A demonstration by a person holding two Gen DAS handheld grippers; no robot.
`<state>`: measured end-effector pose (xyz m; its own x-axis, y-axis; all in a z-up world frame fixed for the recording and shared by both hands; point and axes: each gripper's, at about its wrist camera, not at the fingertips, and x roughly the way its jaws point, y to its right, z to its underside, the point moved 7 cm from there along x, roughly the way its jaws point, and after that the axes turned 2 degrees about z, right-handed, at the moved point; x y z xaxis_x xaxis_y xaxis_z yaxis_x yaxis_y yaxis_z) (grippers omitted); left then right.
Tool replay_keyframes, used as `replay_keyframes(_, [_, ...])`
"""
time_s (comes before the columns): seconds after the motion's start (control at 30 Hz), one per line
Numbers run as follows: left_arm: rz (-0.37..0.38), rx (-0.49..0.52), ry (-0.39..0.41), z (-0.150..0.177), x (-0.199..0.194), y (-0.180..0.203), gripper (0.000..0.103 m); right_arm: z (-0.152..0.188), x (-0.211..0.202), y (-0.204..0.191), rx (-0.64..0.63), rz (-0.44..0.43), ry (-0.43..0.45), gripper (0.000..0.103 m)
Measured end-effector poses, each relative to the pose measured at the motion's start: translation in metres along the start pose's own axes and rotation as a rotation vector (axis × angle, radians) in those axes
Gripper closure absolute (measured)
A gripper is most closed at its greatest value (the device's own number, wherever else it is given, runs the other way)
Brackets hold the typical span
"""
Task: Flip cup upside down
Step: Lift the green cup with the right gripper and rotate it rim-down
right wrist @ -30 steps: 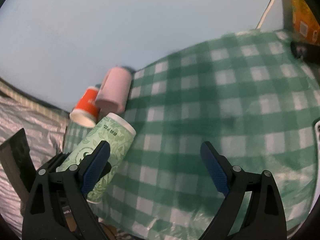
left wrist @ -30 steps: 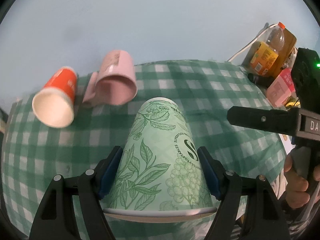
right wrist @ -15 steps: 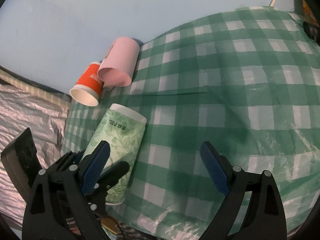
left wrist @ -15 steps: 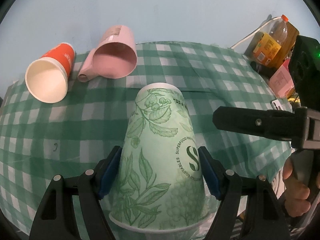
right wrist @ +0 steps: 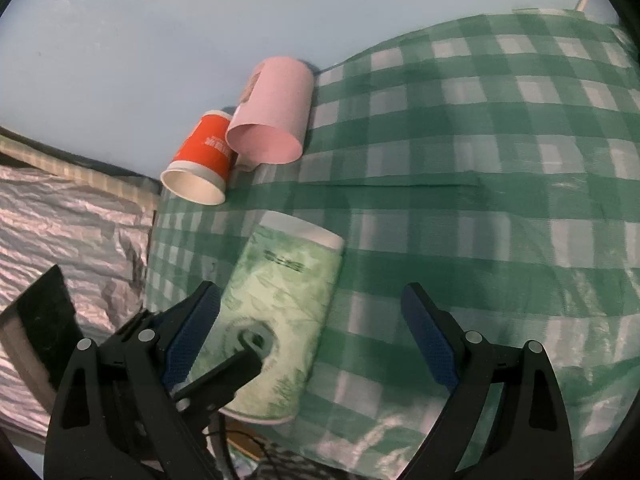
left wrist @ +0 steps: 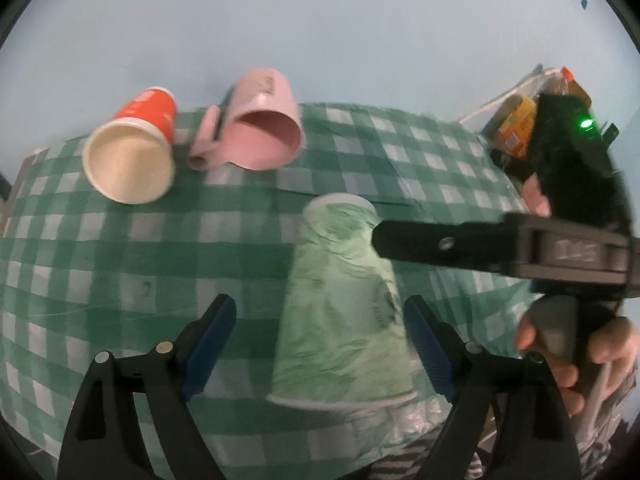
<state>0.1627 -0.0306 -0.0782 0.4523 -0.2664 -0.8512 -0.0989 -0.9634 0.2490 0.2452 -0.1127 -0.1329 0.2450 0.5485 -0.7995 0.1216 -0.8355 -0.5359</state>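
A green leaf-print paper cup (left wrist: 340, 312) stands rim down on the green checked tablecloth (left wrist: 100, 264) near the front edge. It also shows in the right wrist view (right wrist: 280, 320). My left gripper (left wrist: 320, 340) is open, its jaws standing apart on either side of the cup, the right pad (left wrist: 424, 344) close to the cup wall. My right gripper (right wrist: 312, 332) is open and empty, hovering just right of the cup. Its black body (left wrist: 560, 208) shows in the left wrist view.
An orange paper cup (left wrist: 132, 152) and a pink mug (left wrist: 260, 136) lie on their sides at the back left. A drink bottle and cartons (left wrist: 520, 120) stand at the back right. A crinkled silver sheet (right wrist: 72, 232) lies left of the table.
My left gripper has opened and let go of the green cup, which now stands rim down on the cloth. The right gripper has moved closer to the cup.
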Motion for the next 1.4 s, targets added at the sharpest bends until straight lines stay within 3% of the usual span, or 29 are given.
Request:
replay_keyframes(0.3, [-0.115, -0.049, 0.039, 0.001, -0.010, -0.058, 0.014, 0.001, 0.040, -0.016, 0.020, 0.003, -0.097, 0.011])
replay_keyframes(0.53, [-0.139, -0.088, 0.026, 0.005, 0.010, -0.084, 0.014, -0.001, 0.055, -0.012, 0.047, 0.031, -0.134, 0.012])
replay_keyframes(0.67, [-0.132, -0.097, 0.020, 0.006, 0.017, -0.088, 0.014, -0.003, 0.055, -0.010, 0.047, 0.036, -0.141, 0.026])
replay_keyframes(0.9, [-0.115, -0.117, 0.032, 0.004, 0.018, -0.088, 0.014, -0.004, 0.051, -0.008, 0.051, 0.000, -0.134, 0.032])
replay_keyframes(1.13, [-0.098, -0.112, 0.082, 0.008, 0.004, -0.079, 0.014, 0.001, 0.021, -0.024, -0.062, 0.001, -0.011, 0.032])
replay_keyframes(1.4, [-0.106, -0.107, 0.155, 0.013, -0.016, -0.066, 0.014, 0.011, -0.033, -0.053, -0.286, 0.122, 0.246, 0.033])
